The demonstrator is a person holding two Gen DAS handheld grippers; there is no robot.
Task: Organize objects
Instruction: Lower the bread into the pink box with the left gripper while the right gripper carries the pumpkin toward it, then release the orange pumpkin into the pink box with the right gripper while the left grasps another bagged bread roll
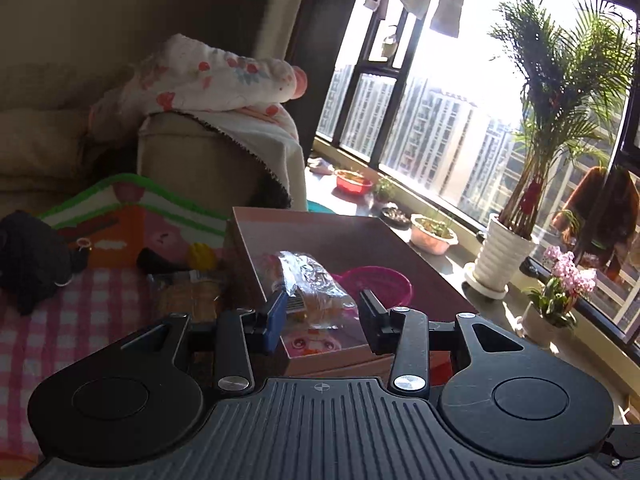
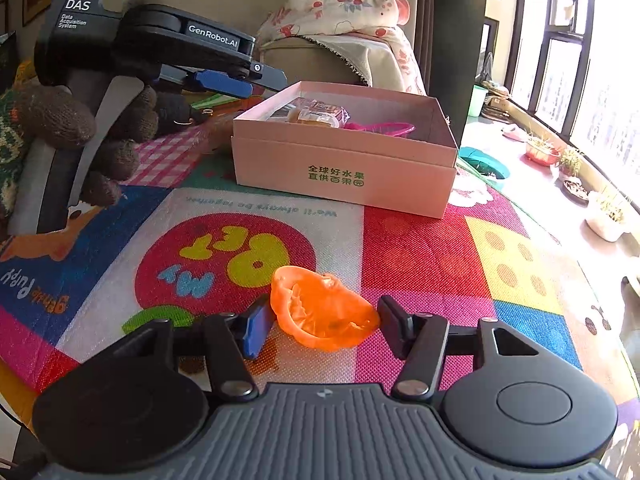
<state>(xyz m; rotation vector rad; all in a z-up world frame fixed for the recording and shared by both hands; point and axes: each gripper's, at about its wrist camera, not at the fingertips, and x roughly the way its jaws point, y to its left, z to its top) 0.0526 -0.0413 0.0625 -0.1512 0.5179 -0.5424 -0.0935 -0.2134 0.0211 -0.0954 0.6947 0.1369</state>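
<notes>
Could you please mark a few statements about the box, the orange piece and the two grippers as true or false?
1. The pink box is open at the top. True.
2. The orange piece already lies inside the box. False: it lies on the colourful mat, in front of the box.
3. The right gripper has its jaws open on either side of the orange piece. True.
4. The box is empty. False: it holds a wrapped snack and a pink basket.
5. The left gripper is clamped on the box wall. False: it is open above the box.
</notes>
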